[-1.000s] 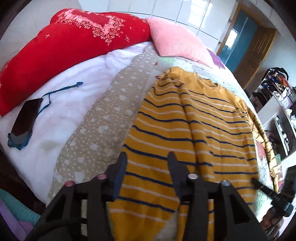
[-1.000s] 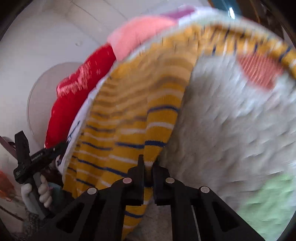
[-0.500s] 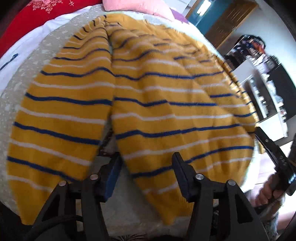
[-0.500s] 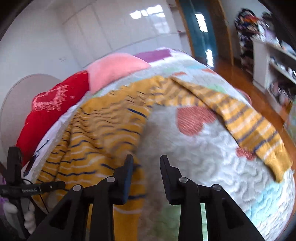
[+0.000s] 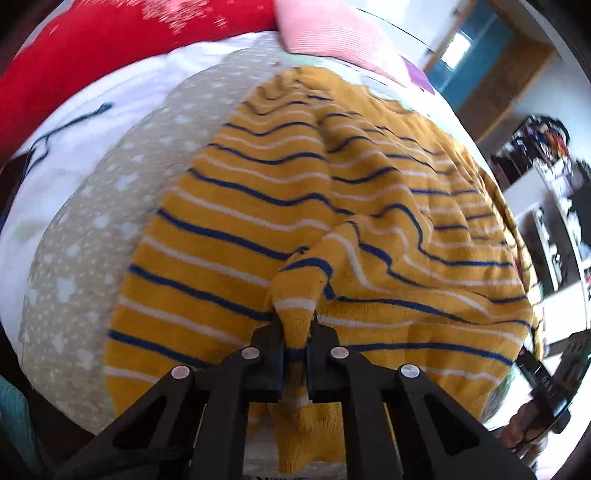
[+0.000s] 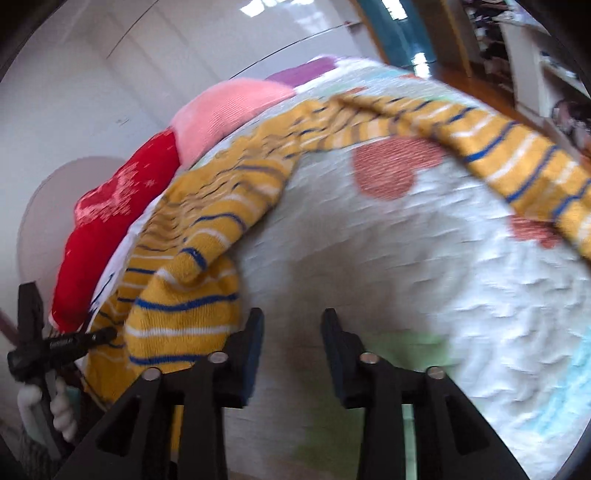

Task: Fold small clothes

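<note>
A mustard-yellow sweater with blue and white stripes lies spread on the bed. My left gripper is shut on a bunched fold of its lower hem, which it lifts slightly. In the right wrist view the same sweater is heaped at the left, with one sleeve stretched out to the right over the quilt. My right gripper stands open over the white quilt, just right of the sweater's folded corner, with nothing between its fingers.
A red pillow and a pink pillow lie at the bed's head. A beige dotted cloth lies left of the sweater. The white quilt carries red hearts. Shelves stand at the right. A hand holds the left gripper.
My left gripper has gone from open to shut on the sweater's hem and has raised a fold. My right gripper let go of the sweater earlier and has stayed open.
</note>
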Motion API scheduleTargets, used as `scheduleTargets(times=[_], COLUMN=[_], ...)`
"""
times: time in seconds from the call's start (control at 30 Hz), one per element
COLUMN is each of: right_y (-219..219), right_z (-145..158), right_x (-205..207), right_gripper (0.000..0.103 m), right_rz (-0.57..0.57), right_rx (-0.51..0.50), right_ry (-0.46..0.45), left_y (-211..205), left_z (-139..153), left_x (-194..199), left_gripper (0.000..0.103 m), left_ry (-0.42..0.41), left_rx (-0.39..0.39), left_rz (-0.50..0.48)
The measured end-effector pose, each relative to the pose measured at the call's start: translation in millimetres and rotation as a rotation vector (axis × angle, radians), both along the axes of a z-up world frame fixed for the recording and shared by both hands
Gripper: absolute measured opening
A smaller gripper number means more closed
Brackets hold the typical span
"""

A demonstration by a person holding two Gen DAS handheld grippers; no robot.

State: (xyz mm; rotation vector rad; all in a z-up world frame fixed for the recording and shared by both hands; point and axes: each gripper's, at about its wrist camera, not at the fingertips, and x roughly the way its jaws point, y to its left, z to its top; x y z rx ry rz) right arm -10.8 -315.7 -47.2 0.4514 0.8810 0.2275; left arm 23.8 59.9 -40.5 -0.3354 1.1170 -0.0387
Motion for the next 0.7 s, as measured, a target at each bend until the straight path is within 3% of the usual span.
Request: scheduleTargets(times=[0.1, 0.2, 0.3, 0.33, 0.37, 0.4, 0.5, 0.7], right_y=[17.4, 36.5, 59.0, 65.3, 67.6, 67.8, 49.0, -8.9], right_z=[-2.6, -5.9, -9.5, -9.9, -12.1, -16.1, -5.7, 70.3], right_x=[6.9, 10.8, 8.0, 7.8, 9.1, 13.4, 11.8, -55.7], right_gripper=[0.061, 0.061, 0.06, 0.052, 0.02, 0.009, 0.008, 0.007], right_rz=[0.044, 0.086, 0.127, 0.15, 0.187, 0.226, 0.182, 0.014], right_rx=[0.017, 0.026, -0.047, -0.055, -0.017, 0.062, 0.118, -0.04], right_ry=[-0.019, -0.018, -0.044, -0.048, -0.035, 0.005, 0.001, -0.196], left_y=[-0.5, -8.7, -8.9, -7.6, -6.7, -6.5, -9.3, -31.5], left_z=[0.8, 0.6, 0.9, 1.8, 3.7, 6.2, 23.7, 48.8], left_x=[0.9, -1.2, -3.2, -3.7, -4.8, -6.1, -11.9, -36.0], left_gripper=[0.008, 0.008, 0.008, 0.008, 0.008, 0.008, 0.008, 0.008], left_ry=[-0.009, -0.015, -0.016, -0.015, -0.015, -0.016, -0.049, -0.099], left_rx=[0.02, 0.049, 0.07, 0.066, 0.06, 0.055, 0.05, 0.051], left_rz=[-0.009, -0.025, -0.032, -0.03, -0.028, -0.027, -0.029, -0.085])
